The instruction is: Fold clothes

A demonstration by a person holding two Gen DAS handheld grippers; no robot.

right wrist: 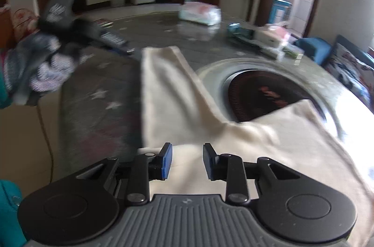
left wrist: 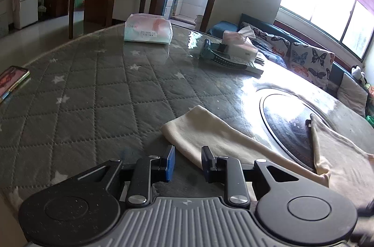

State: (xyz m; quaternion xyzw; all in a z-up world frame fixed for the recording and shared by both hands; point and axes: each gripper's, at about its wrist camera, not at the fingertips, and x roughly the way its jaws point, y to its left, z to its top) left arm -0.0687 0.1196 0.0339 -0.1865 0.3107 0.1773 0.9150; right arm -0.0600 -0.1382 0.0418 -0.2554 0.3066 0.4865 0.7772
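A cream garment (left wrist: 210, 130) lies flat on the round table, one leg or sleeve reaching left and its body to the right; it also shows in the right wrist view (right wrist: 177, 106). My left gripper (left wrist: 187, 161) is open and empty, just above the near edge of that cream piece. My right gripper (right wrist: 187, 159) is open and empty over the garment's wide body. The other gripper and hand (right wrist: 58, 20) appear blurred at the upper left of the right wrist view.
The table has a grey quilted star cover (left wrist: 93, 88) and a dark round inset (left wrist: 287, 123). On it are a tissue pack (left wrist: 148, 28), a tissue box (left wrist: 238, 46) on books, and a phone (left wrist: 11, 81). A sofa with butterfly cushions (left wrist: 308, 60) stands behind.
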